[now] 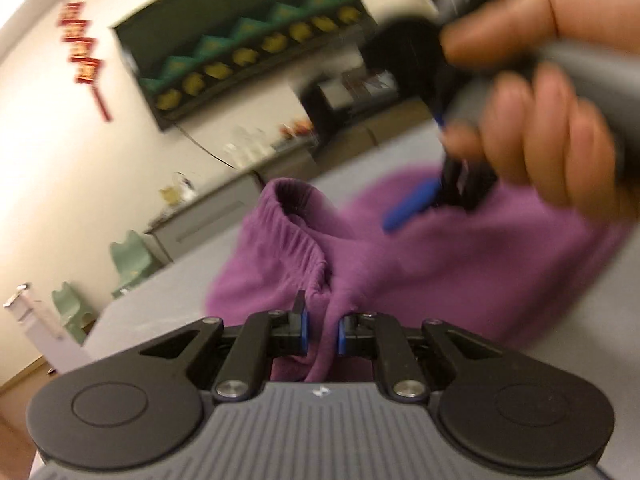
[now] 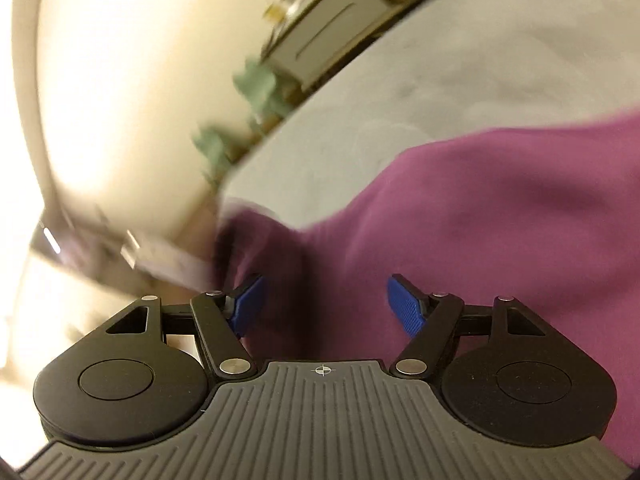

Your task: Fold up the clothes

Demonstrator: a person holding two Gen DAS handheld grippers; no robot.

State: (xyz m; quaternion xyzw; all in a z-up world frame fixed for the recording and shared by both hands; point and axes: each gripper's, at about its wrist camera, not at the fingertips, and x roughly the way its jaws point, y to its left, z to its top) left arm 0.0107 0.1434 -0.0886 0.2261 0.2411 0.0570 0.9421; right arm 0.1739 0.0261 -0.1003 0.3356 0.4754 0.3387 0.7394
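In the left wrist view, our left gripper (image 1: 322,330) sits at lower centre, its blue pads pinched on a gathered fold of purple fabric that runs down between them. That fabric belongs to a pair of purple pants (image 1: 420,264) with an elastic, ruched waistband (image 1: 294,216), heaped on a grey table (image 1: 160,308) across the middle of the frame. At upper right, blurred, a hand (image 1: 540,120) grips the handle of our right gripper (image 1: 420,204), which hangs above the far side of the garment with one blue pad showing; we cannot tell from here whether it touches the cloth. A pale wall with red lettering (image 1: 82,52) and a dark display board (image 1: 240,36) fills the upper left; mint-green chairs (image 1: 128,264) stand by the table's left edge. In the right wrist view, heavily blurred, our right gripper (image 2: 324,304) at lower centre has its blue pads set wide apart, nothing pressed between them. The purple pants (image 2: 500,220) spread beneath and over the right half of the frame, lying on the grey table (image 2: 400,100), with the green chairs (image 2: 256,84) smeared at upper centre.
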